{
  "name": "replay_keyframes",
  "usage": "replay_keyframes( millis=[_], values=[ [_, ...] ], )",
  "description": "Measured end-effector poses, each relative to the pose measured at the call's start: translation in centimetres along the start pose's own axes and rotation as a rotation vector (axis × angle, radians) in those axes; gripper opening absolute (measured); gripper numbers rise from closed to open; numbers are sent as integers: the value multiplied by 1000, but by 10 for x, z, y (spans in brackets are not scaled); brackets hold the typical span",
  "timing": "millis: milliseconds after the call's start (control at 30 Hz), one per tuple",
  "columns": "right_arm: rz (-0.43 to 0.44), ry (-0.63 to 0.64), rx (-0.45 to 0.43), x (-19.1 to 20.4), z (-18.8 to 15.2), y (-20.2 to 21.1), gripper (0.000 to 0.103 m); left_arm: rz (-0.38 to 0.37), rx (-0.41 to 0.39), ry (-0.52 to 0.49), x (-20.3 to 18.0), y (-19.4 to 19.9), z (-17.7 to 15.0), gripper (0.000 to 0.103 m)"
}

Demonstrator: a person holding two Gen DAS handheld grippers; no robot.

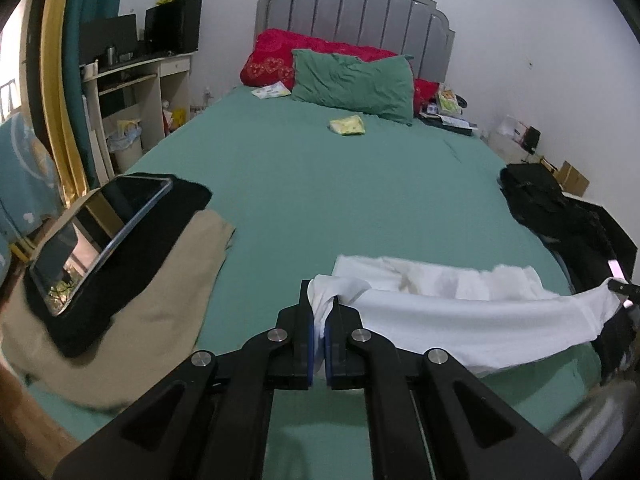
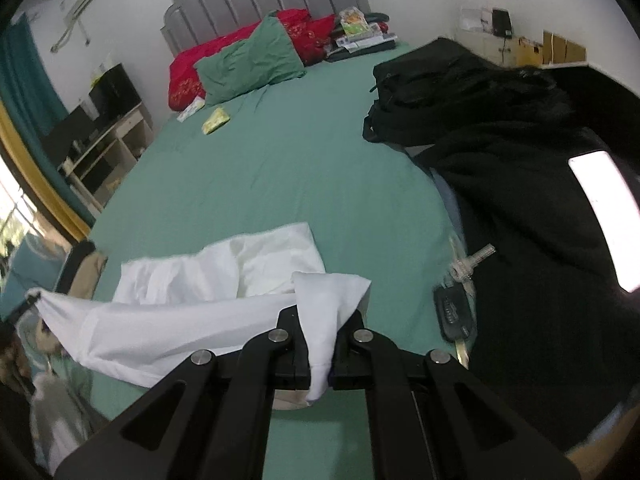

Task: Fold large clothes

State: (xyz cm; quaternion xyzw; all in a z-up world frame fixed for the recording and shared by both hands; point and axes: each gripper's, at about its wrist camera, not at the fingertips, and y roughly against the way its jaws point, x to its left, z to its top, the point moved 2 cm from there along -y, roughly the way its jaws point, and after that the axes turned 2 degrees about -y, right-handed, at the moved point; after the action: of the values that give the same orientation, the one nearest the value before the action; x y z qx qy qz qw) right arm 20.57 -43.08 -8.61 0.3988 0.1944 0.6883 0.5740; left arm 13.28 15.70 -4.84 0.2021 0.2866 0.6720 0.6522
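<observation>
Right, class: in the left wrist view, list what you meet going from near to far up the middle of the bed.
left gripper shut on the white garment → bare green sheet → small yellow packet → green pillow → red pillow → grey headboard.

dim, soft light | window glare left | fisheye-warped edges | blurred corners

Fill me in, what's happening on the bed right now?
A person is folding a white garment on the green bed, holding a gripper in each hand. The left gripper and the right gripper are each shut on one end of it, so one edge hangs stretched between them while the rest lies rumpled on the sheet. Tan and black clothes wait nearby.
</observation>
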Motion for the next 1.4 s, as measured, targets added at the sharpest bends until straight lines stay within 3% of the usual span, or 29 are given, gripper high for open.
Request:
replay_keyframes(
  millis=[233,467,533,567,600,633,700,767,867,1000,1133,1267,1333,1400],
  values=[
    [28,-71,27,-14,38,-74,4,46,16,-10,-6,-75,19,4],
    [-12,-78,75,-18,45,-143,6,109,130,25,2,-158,14,4],
    [-32,-62,94,-17,45,-156,7,116,162,41,4,-175,9,9],
    [-46,-47,104,-14,45,-160,9,114,187,53,6,-184,6,19],
    [-66,-27,111,-10,45,-163,15,110,196,76,9,-190,5,37],
    [-80,-11,105,-8,47,-162,19,113,190,89,12,-191,3,45],
    [-123,23,52,-5,50,-151,48,120,163,127,18,-186,3,53],
    [-166,31,-9,-6,53,-132,53,130,142,149,21,-175,3,56],
    [-207,34,-95,-3,47,-98,57,108,110,123,8,-152,1,57],
    [-95,90,-125,17,28,-72,58,49,93,59,-23,-123,-6,57],
    [26,312,-67,70,-12,-72,58,46,93,24,-50,-106,-14,57],
    [81,495,21,113,-50,-89,58,58,87,67,-56,-93,-13,57],
    [81,572,60,129,-67,-99,58,23,98,69,-62,-89,-15,57],
    [60,640,72,140,-77,-104,58,-61,149,27,-79,-92,-23,57]
  ],
)
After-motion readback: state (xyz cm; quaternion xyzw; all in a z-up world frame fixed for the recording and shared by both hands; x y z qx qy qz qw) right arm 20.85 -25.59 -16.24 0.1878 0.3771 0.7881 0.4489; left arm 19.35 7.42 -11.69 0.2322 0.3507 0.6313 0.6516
